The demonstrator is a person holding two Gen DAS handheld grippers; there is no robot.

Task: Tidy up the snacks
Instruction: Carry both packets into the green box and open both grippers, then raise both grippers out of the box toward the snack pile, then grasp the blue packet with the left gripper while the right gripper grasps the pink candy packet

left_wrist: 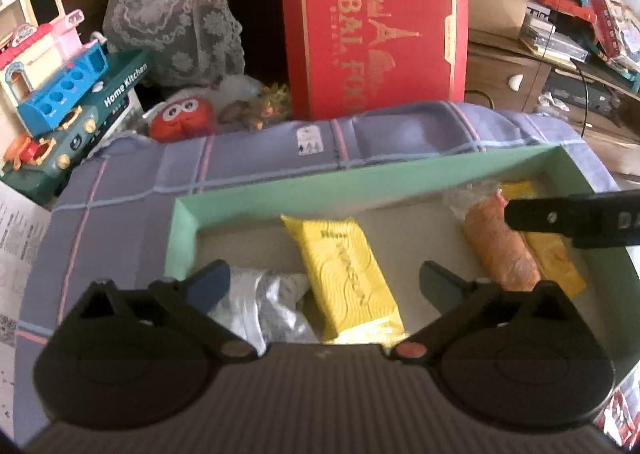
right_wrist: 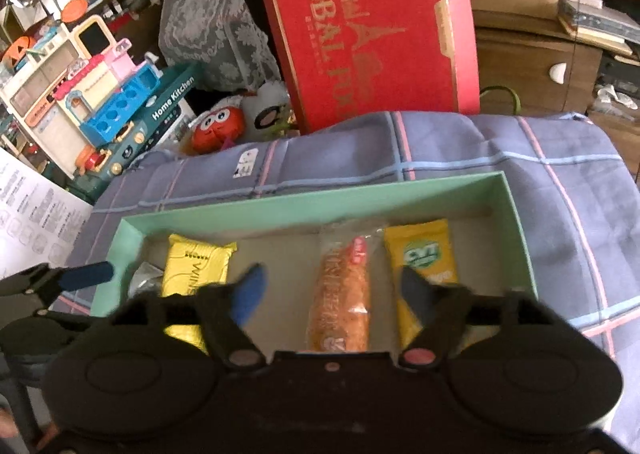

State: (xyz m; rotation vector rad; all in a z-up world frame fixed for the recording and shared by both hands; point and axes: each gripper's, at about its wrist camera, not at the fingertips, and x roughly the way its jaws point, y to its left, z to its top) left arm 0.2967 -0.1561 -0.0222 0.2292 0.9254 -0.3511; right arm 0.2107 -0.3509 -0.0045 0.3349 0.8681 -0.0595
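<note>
Both grippers hang over the open green box [right_wrist: 304,210], which lies on a plaid-covered counter [right_wrist: 560,158]; all four snacks lie inside it.

**Jaws.** The left gripper [left_wrist: 324,280] stands wide open and grips nothing; the silver packet [left_wrist: 264,302] and the yellow wafer pack [left_wrist: 344,274] lie below the gap between its fingers. The right gripper [right_wrist: 332,290] is also open and empty, with the orange bread roll [right_wrist: 344,294] lying below its gap.

**Contents, left to right.** The silver packet sits crumpled at the box's left end, close to the front wall. The yellow wafer pack lies just beside it, slightly askew. A bare stretch of floor follows. The orange bread roll and the yellow-green sachet [right_wrist: 424,258] lie side by side at the right end, touching or nearly so.

**Step in hand, as judged.** Placement appears complete; what remains is straightening. Any pick should be taken across a packet's narrow width, descending squarely, with the other gripper kept apart.

**Obstructions.** The box walls limit a low approach. The roll and sachet lie too close for a finger to pass between easily. The silver packet's loose foil may slip.

**Surroundings.** Beyond the counter's far edge stand a toy kitchen set [right_wrist: 104,94], a red stuffed toy [right_wrist: 218,126] and a red gift box [right_wrist: 360,26]; none interferes.
</note>
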